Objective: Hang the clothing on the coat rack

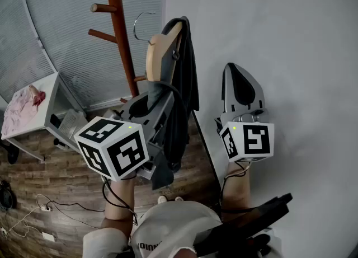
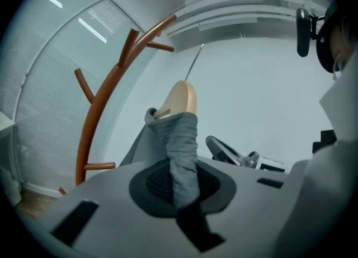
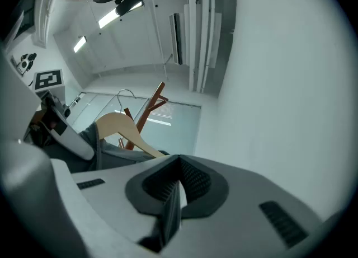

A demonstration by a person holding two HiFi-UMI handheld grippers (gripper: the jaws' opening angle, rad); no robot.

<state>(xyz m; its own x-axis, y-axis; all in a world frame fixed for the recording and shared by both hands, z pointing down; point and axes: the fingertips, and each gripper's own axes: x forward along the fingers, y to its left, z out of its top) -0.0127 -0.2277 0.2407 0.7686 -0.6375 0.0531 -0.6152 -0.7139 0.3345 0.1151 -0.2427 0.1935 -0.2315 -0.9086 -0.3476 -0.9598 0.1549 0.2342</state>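
A dark grey garment [image 1: 182, 100] hangs on a wooden hanger [image 1: 159, 55] with a wire hook [image 1: 141, 27]. My left gripper [image 1: 150, 99] is shut on a bunched fold of that garment [image 2: 182, 145], just below the hanger's shoulder [image 2: 180, 100]. The brown coat rack [image 1: 120, 33] stands just left of the hook, its pegs bare; the hook is off them. My right gripper [image 1: 235, 69] is held up to the right of the garment, apart from it and shut on nothing. In the right gripper view the hanger [image 3: 126, 131] and the rack [image 3: 150, 103] lie ahead to the left.
A white wall [image 1: 279, 38] fills the right side. Window blinds [image 1: 61, 44] stand behind the rack. A small white table [image 1: 53, 92] with a pink cloth [image 1: 21, 106] is at the left. Cables [image 1: 33, 209] lie on the wooden floor.
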